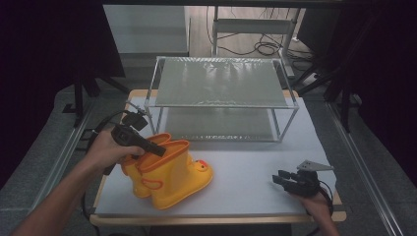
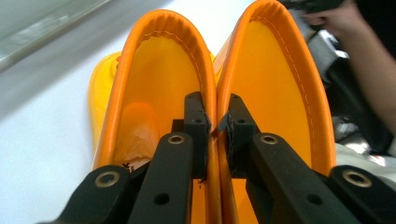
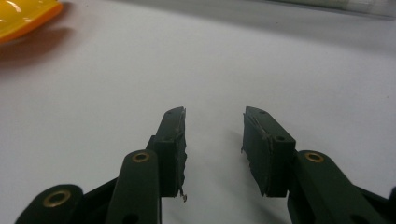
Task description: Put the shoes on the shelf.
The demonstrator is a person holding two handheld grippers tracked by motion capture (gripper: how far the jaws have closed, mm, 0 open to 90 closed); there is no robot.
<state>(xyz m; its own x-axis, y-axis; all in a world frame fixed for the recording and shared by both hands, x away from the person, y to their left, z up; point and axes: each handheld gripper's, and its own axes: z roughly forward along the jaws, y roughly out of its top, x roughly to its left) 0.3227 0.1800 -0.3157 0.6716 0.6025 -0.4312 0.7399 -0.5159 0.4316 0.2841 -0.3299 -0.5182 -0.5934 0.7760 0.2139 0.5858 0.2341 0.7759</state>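
Two yellow rubber boots [image 1: 169,172] with orange rims are seen standing side by side on the white table top [image 1: 255,172], at its near left part, in front of a wire-framed shelf rack [image 1: 221,96]. In the high view the left gripper [image 1: 156,149] is held by the left hand [image 1: 105,150] over the boot openings. In the left gripper view [image 2: 215,122], its jaws are shown clenched on the two adjoining boot rims [image 2: 215,93]: one jaw is placed inside each boot, and the touching inner walls of both shafts are pinched together between the pads, with only that narrow gap left. A paper-like stuffing [image 2: 133,140] is visible deep in one boot.

The right gripper [image 1: 283,179] is seen at the near right of the table, well apart from the boots, held low by the right hand [image 1: 314,201]. In the right gripper view [image 3: 214,140] its jaws are shown spread apart, with nothing between them but bare table surface; whether they rest on it cannot be told. The toe of a boot [image 3: 23,16] appears at the upper left of that view.
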